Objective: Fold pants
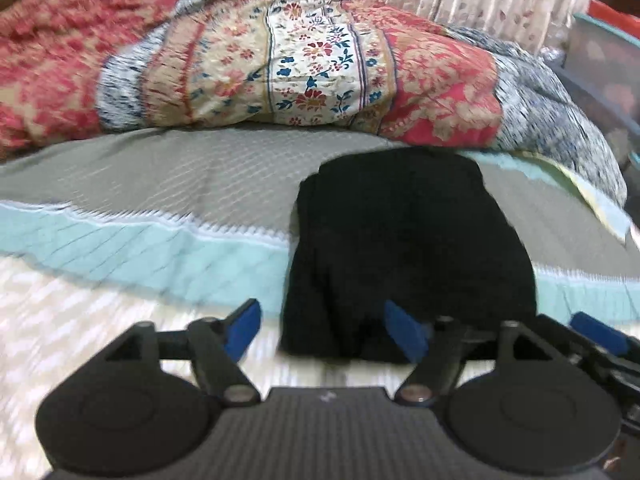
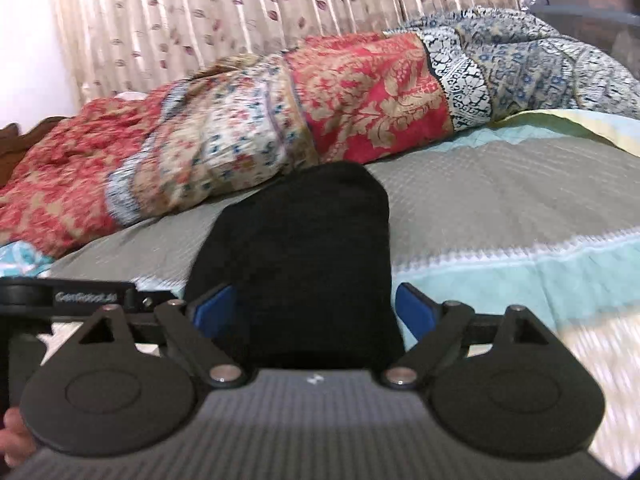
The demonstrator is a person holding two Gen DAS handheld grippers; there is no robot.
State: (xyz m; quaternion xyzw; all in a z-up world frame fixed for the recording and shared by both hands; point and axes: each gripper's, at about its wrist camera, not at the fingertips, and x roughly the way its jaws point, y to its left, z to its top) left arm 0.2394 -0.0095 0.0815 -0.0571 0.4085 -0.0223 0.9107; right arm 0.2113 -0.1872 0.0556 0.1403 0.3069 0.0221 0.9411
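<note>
The black pants (image 1: 408, 240) lie folded into a compact rectangle on the bed, also in the right wrist view (image 2: 296, 256). My left gripper (image 1: 324, 330) is open at the near left corner of the pants. Its right blue finger (image 1: 404, 332) is over the black cloth, and its left finger (image 1: 244, 326) is over the white bedcover. My right gripper (image 2: 314, 312) is open and wide. The near edge of the pants sits between its blue fingers (image 2: 416, 312), and I see no pinch on the cloth. The two grippers are side by side.
A rolled red, cream and blue floral quilt (image 1: 280, 64) lies across the bed just behind the pants. The bedcover (image 1: 160, 176) has grey, teal and white bands. A leaf-print curtain (image 2: 200, 20) hangs behind. Boxes (image 1: 604, 64) stand at the far right.
</note>
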